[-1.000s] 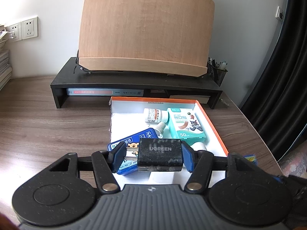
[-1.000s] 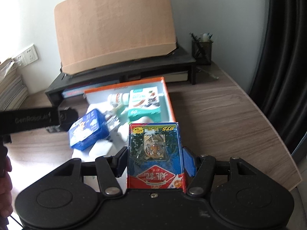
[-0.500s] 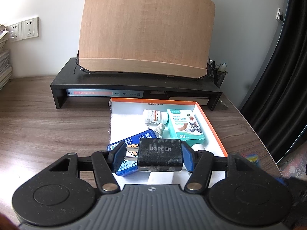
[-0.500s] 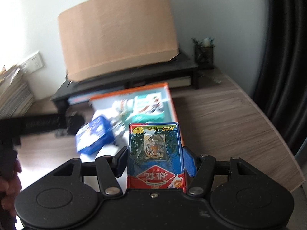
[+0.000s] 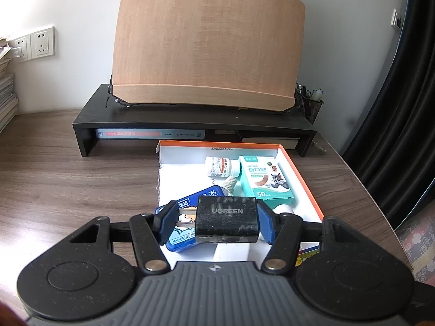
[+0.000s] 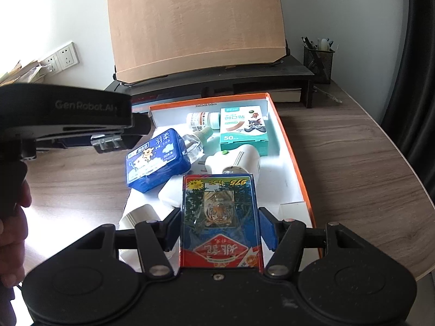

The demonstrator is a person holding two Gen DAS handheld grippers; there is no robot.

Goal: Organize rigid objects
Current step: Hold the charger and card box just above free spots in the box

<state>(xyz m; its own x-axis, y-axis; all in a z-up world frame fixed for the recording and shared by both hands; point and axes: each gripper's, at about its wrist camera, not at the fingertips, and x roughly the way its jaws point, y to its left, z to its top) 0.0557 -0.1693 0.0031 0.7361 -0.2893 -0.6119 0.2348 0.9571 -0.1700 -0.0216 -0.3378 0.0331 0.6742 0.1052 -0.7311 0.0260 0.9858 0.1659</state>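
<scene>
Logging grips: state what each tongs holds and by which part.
Left tongs: black UGREEN charger, clamped on its two side faces. Right tongs: tiger card box, clamped on its long side edges.

my right gripper (image 6: 220, 229), with the card pack (image 6: 220, 217) clamped between its pads, now hangs over the near end of the orange tray (image 6: 295, 160); a second ago it was further back from that tray. it also tips down more, so the tray's contents show from above, and the white plug (image 6: 233, 160) comes into sight just past the pack.
</scene>
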